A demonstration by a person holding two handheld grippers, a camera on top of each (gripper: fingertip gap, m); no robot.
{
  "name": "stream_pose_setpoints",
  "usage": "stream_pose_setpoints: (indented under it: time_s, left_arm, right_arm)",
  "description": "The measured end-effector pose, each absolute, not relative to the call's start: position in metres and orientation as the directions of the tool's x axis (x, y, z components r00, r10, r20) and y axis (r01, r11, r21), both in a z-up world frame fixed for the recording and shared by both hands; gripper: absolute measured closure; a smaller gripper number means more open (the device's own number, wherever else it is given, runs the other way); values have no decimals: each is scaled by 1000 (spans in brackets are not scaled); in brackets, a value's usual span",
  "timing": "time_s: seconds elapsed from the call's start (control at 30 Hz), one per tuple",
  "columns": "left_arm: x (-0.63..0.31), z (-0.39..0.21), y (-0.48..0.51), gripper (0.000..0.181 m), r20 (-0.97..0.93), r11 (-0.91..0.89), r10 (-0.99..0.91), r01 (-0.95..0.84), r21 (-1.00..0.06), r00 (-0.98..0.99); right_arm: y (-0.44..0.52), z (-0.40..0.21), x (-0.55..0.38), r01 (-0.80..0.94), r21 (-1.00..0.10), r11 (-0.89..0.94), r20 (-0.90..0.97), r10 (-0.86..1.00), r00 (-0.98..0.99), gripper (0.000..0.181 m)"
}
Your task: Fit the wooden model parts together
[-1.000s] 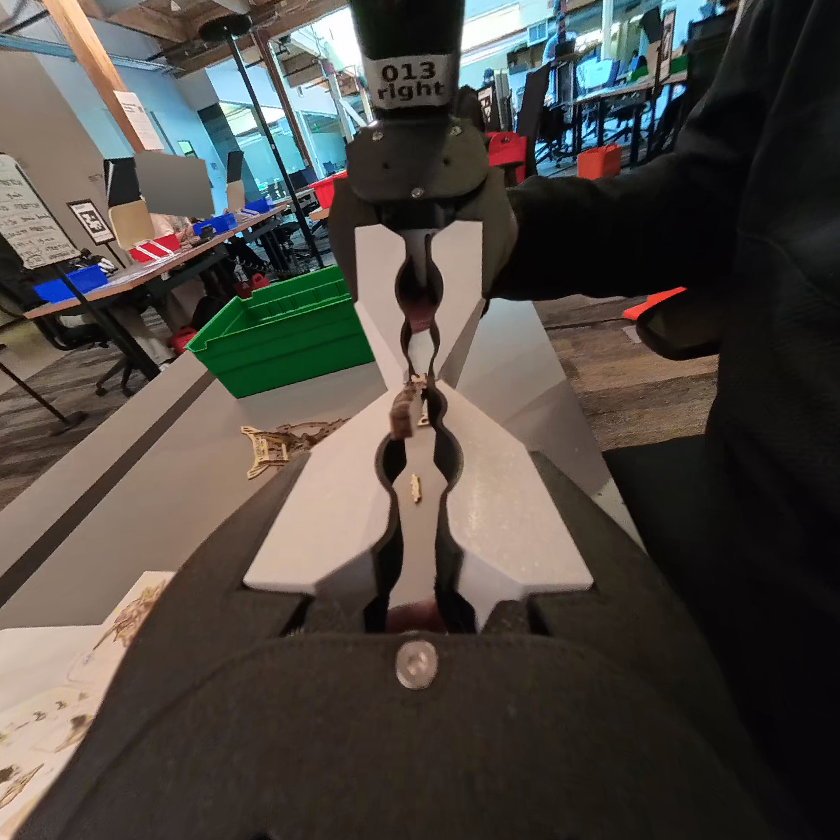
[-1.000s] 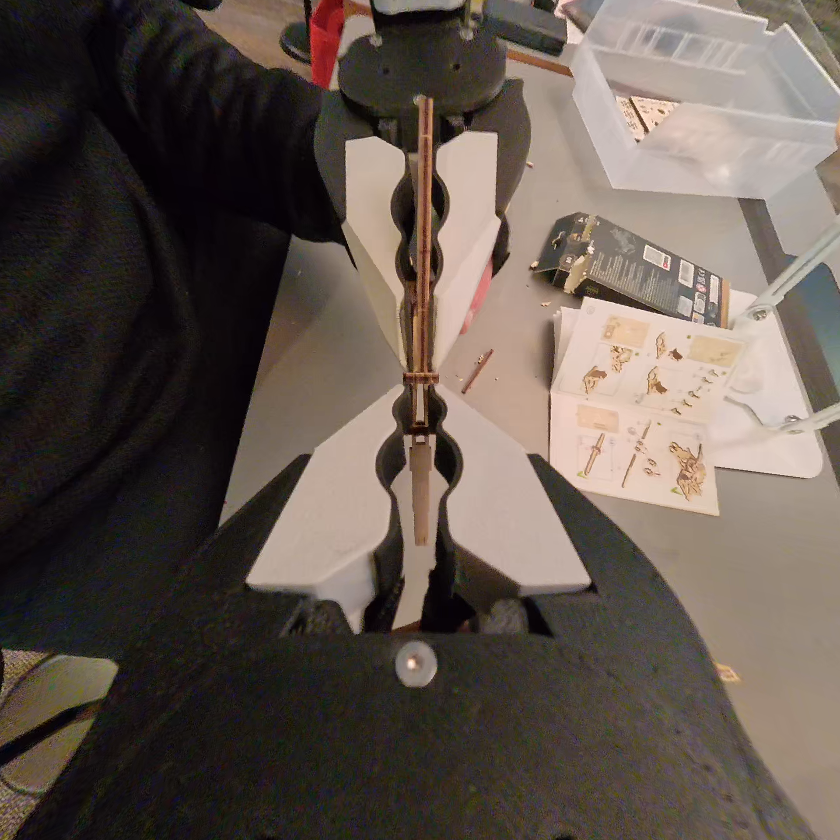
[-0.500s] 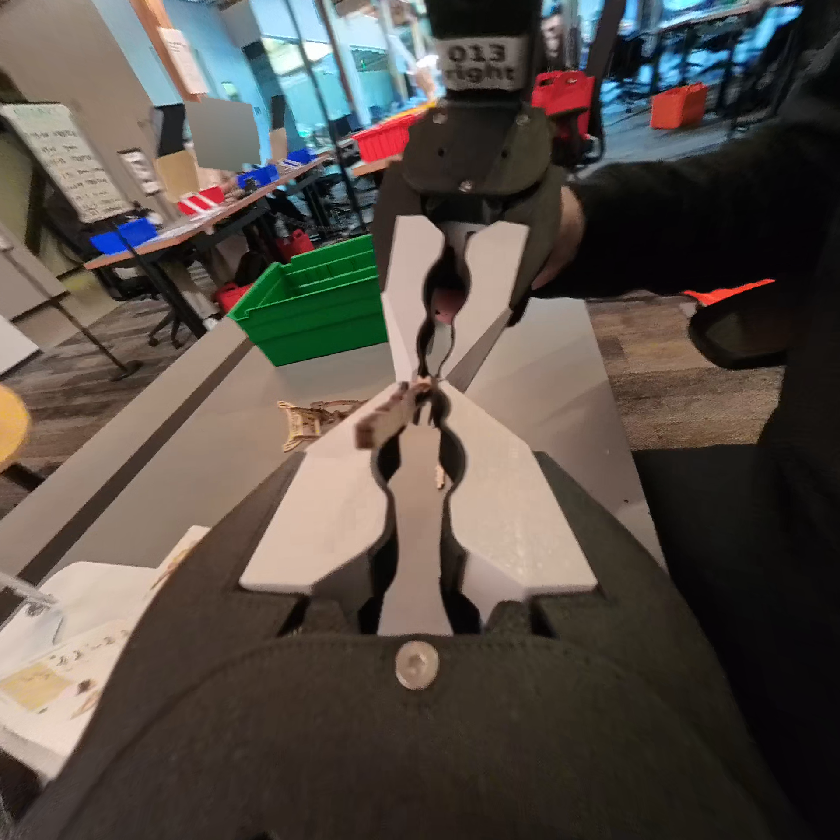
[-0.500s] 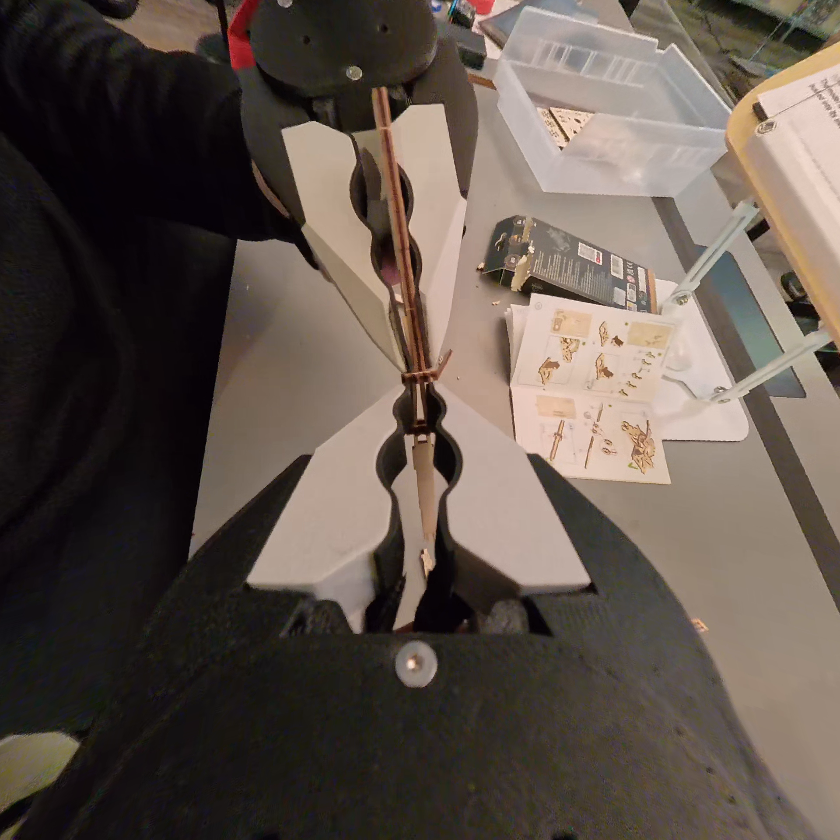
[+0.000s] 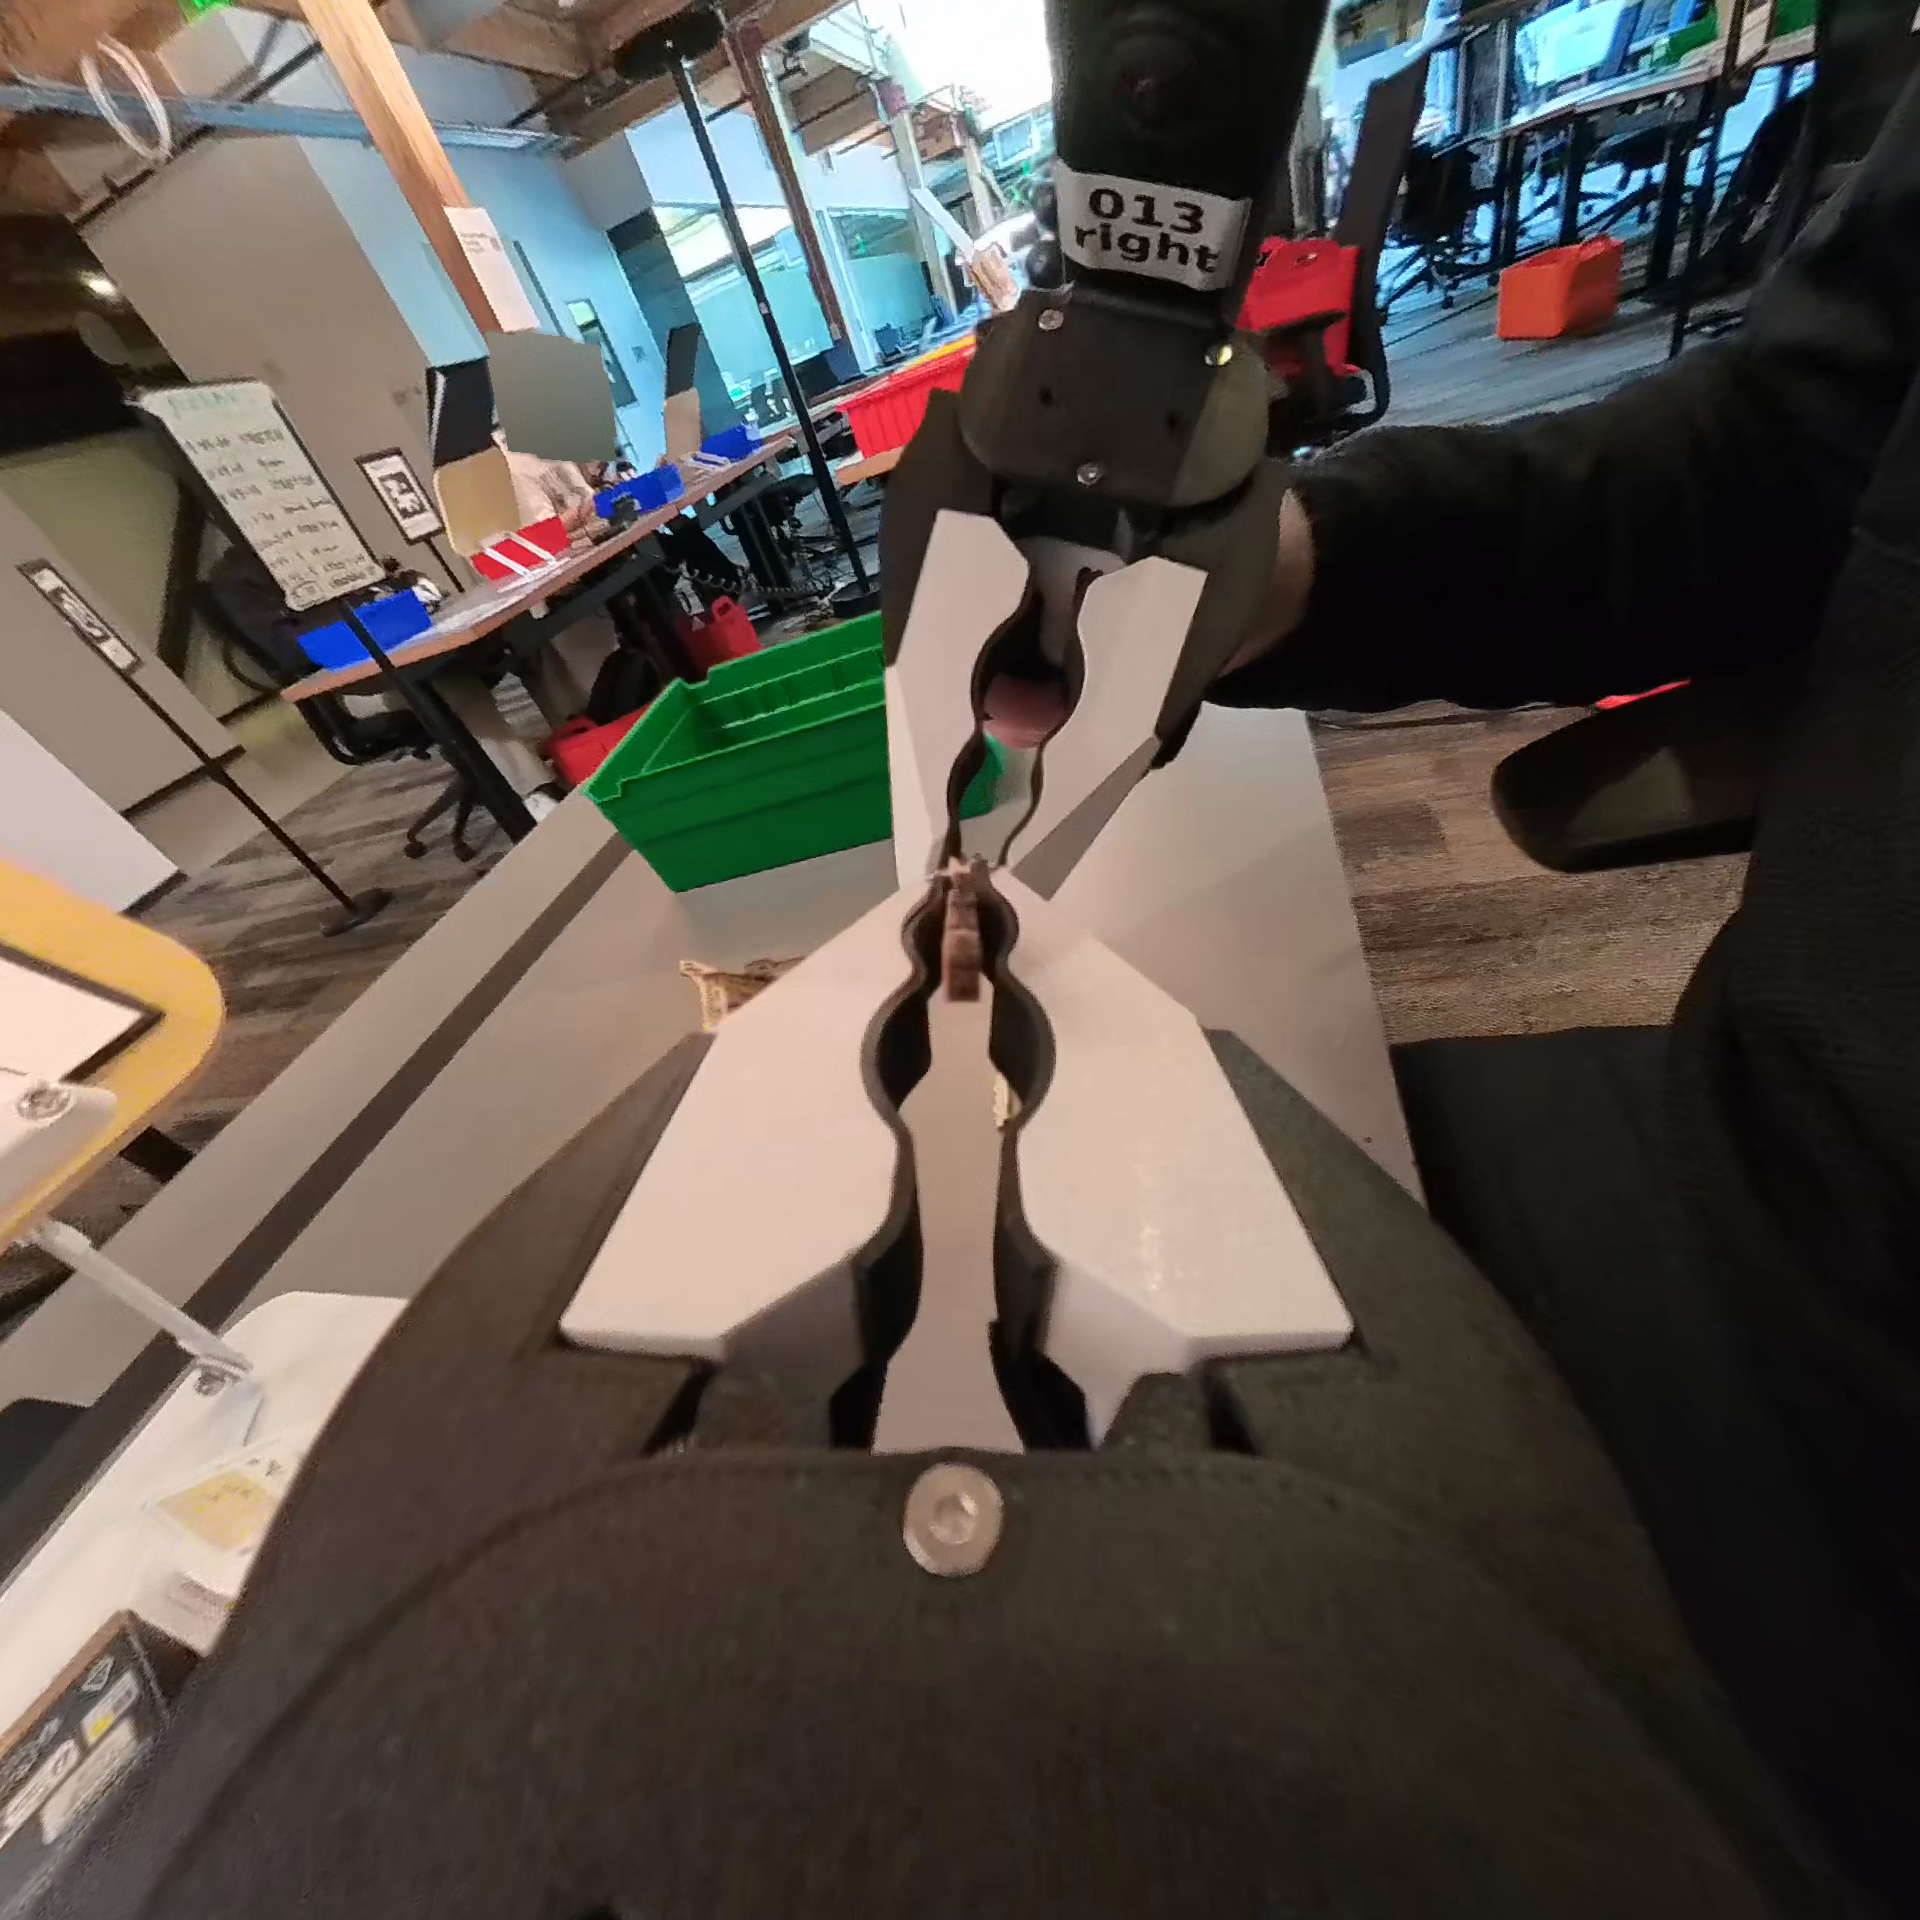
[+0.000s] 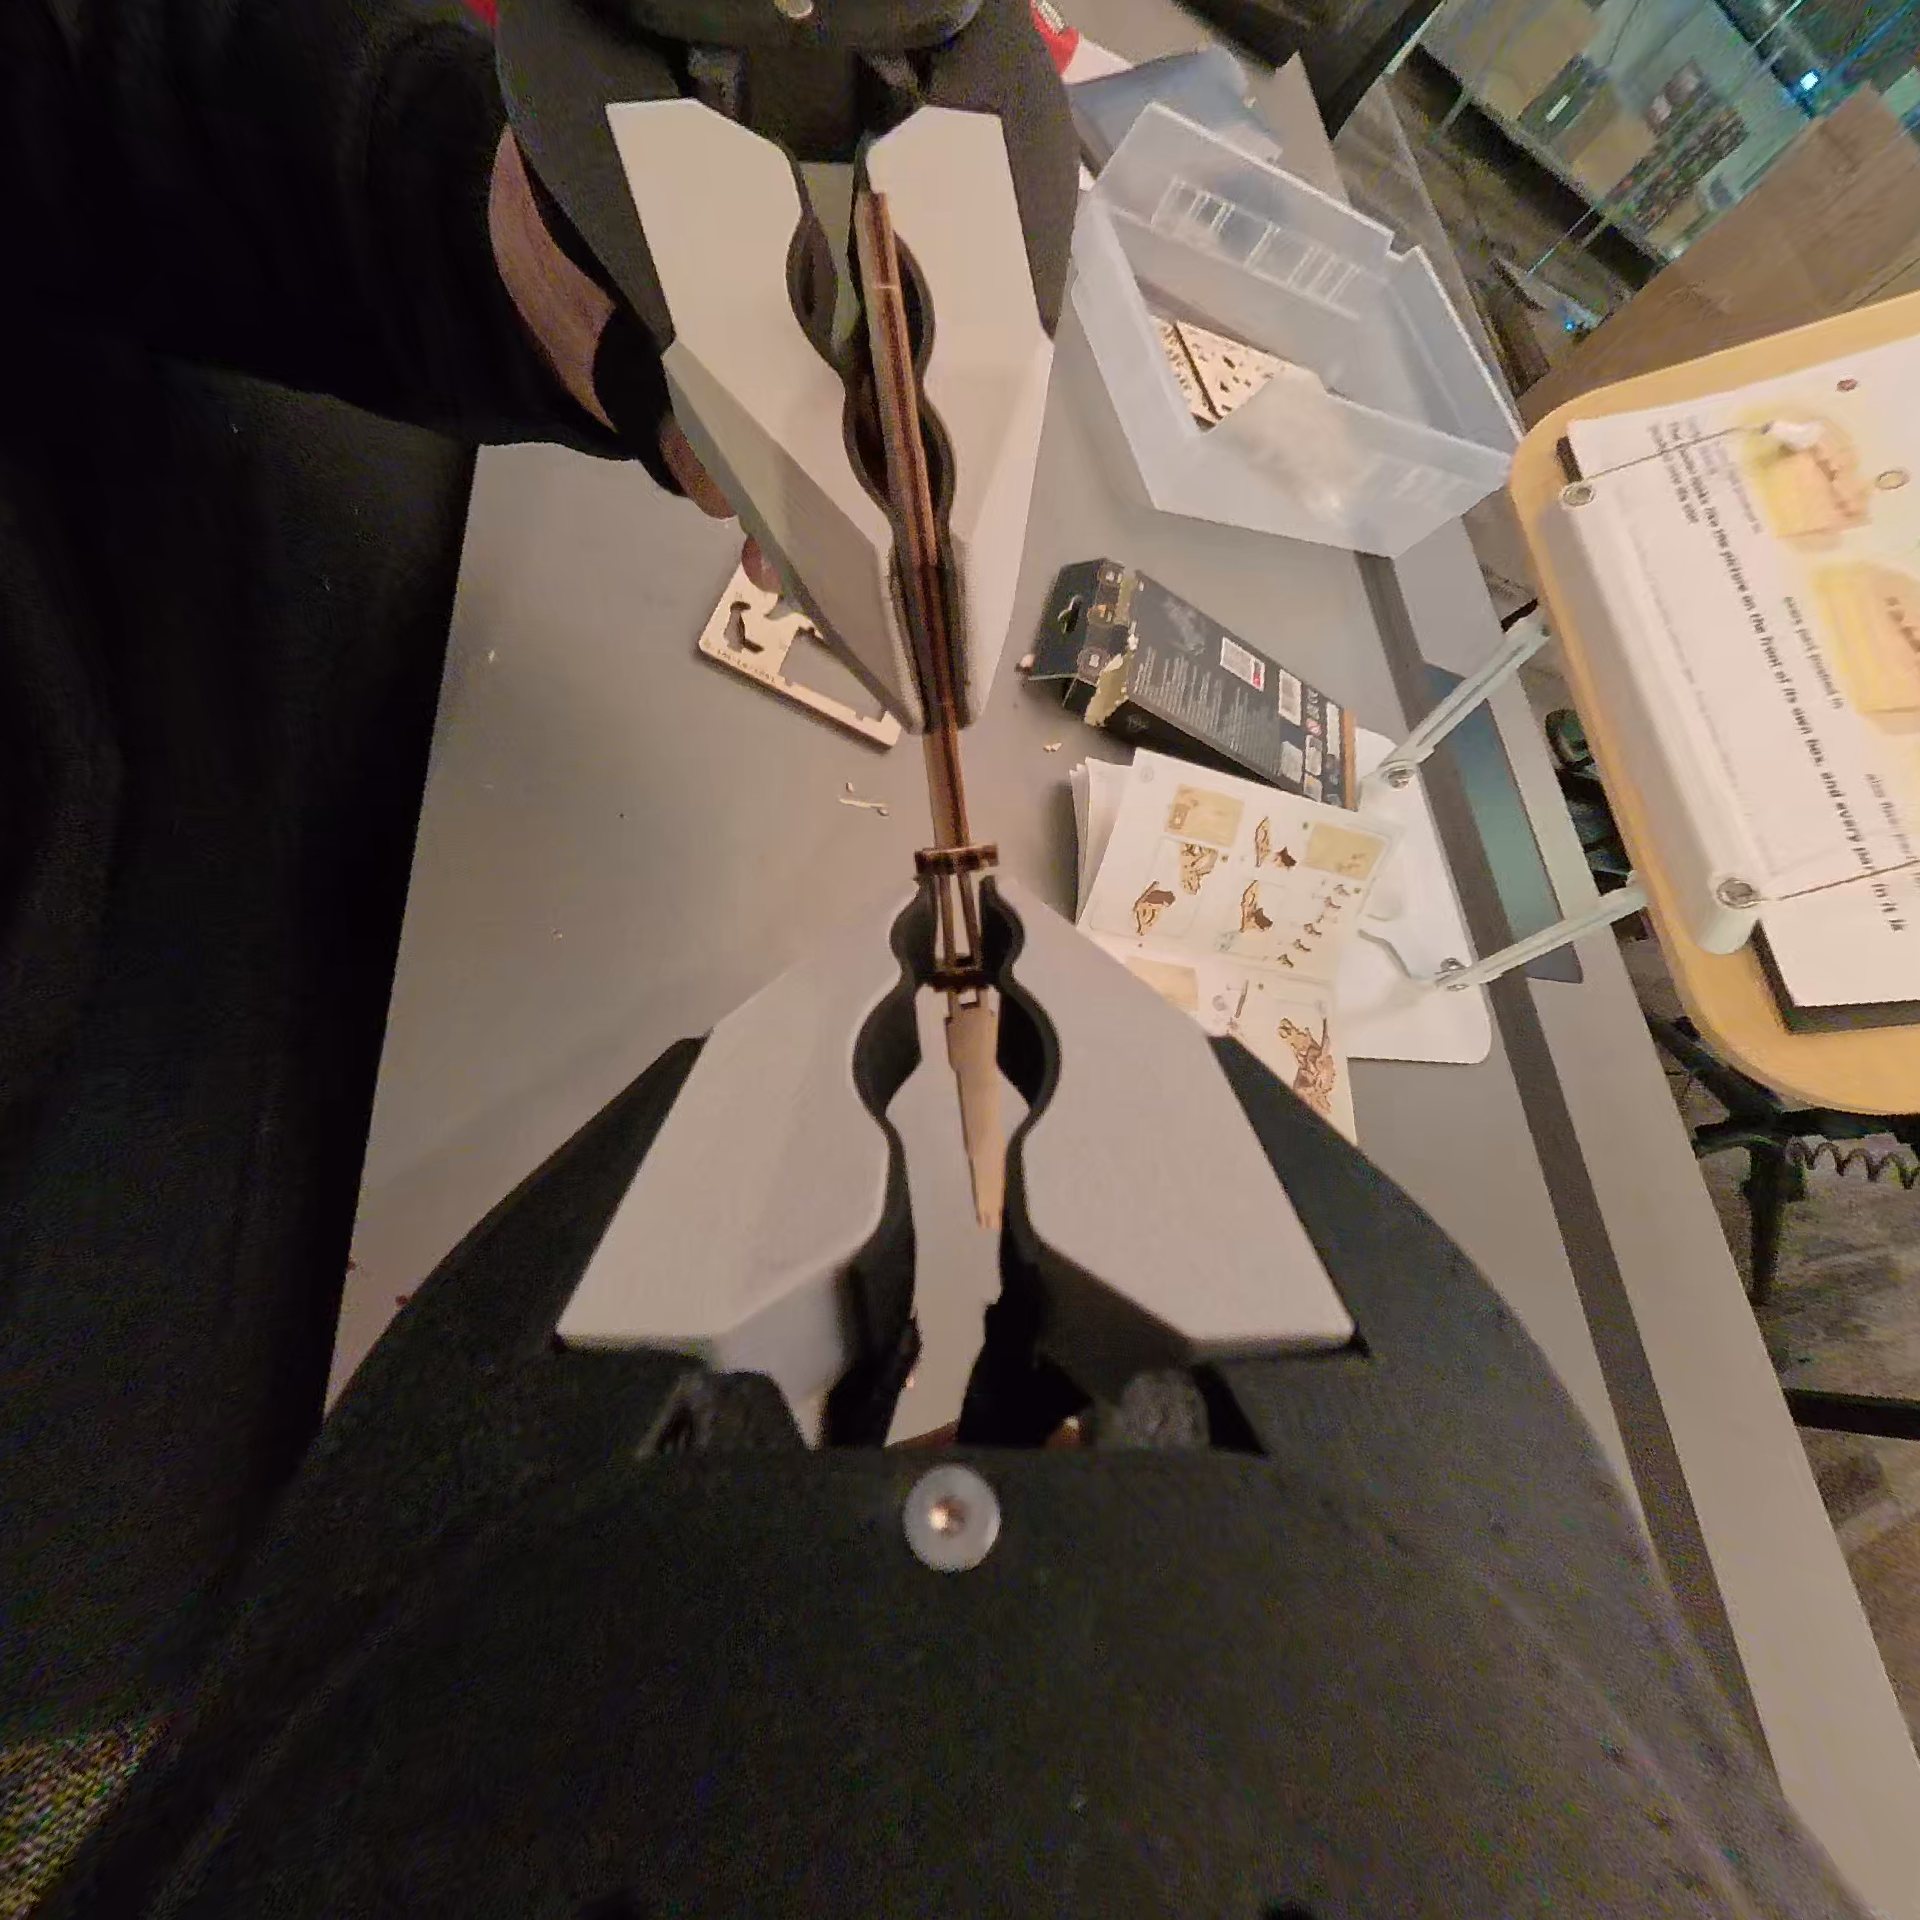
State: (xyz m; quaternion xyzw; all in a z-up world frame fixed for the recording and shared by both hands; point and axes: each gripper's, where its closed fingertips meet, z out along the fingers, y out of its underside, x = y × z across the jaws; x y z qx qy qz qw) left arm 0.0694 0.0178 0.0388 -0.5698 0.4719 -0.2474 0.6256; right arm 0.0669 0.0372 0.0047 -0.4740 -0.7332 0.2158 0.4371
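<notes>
My left gripper (image 5: pixel 961 896) is shut on a thin flat wooden panel (image 5: pixel 962 951), seen edge-on between its white fingers. In the right wrist view the left gripper (image 6: pixel 940 717) comes in from the top, and the panel (image 6: pixel 902 416) sticks out past its tips. My right gripper (image 6: pixel 951 899) is shut on a small wooden frame part (image 6: pixel 954 925) with a tapered wooden strip (image 6: pixel 982 1122) trailing back between the fingers. The panel's end meets this part at the right fingertips. In the left wrist view the right gripper (image 5: pixel 971 857) points down at my left tips.
On the grey table (image 6: pixel 623 883) lie a cut-out wooden sheet (image 6: pixel 800 675), a black box (image 6: pixel 1195 665), an instruction leaflet (image 6: pixel 1226 894) and a clear plastic bin (image 6: pixel 1278 343). A document stand (image 6: pixel 1766 623) stands at right. A green bin (image 5: pixel 769 769) sits farther along. A dark sleeve (image 5: pixel 1558 561) is close. The grippers are tip to tip, or close to it.
Both grippers stayed tip to tip while swinging over the table. The wooden piece at the left tips turned from tilted left to in line. More panel now shows between the two grippers.
</notes>
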Motion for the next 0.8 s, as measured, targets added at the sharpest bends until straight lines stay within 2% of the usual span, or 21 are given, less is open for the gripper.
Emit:
stream_pose_setpoints:
  time_s: [0.13, 0.23, 0.33, 0.47, 0.63, 0.7, 0.8]
  left_arm:
    - [71, 47, 12, 180, -308, 235, -849, -217, -948, 430]
    - [72, 53, 5, 180, -318, 247, -852, -217, -944, 415]
    - [76, 56, -2, 180, -342, 263, -854, -242, -934, 391]
    - [79, 67, -12, 180, -373, 300, -847, -239, -924, 378]
    - [83, 70, -22, 179, -414, 331, -844, -276, -902, 341]
    - [84, 74, -25, 179, -401, 327, -855, -260, -909, 328]
    - [85, 79, -21, 179, -353, 285, -873, -235, -929, 337]
  right_arm:
    - [31, 16, 71, 515, -723, 461, 446, 880, -162, 157]
    - [30, 30, 79, 534, -696, 479, 481, 864, -147, 154]
    - [13, 46, 79, 504, -708, 494, 466, 864, -191, 159]
    - [-5, 51, 72, 507, -683, 526, 466, 848, -253, 178]
    - [-15, 54, 72, 516, -691, 506, 445, 860, -249, 180]
    - [-17, 56, 74, 536, -668, 517, 468, 851, -237, 180]
    - [-19, 60, 75, 532, -695, 484, 452, 869, -200, 179]
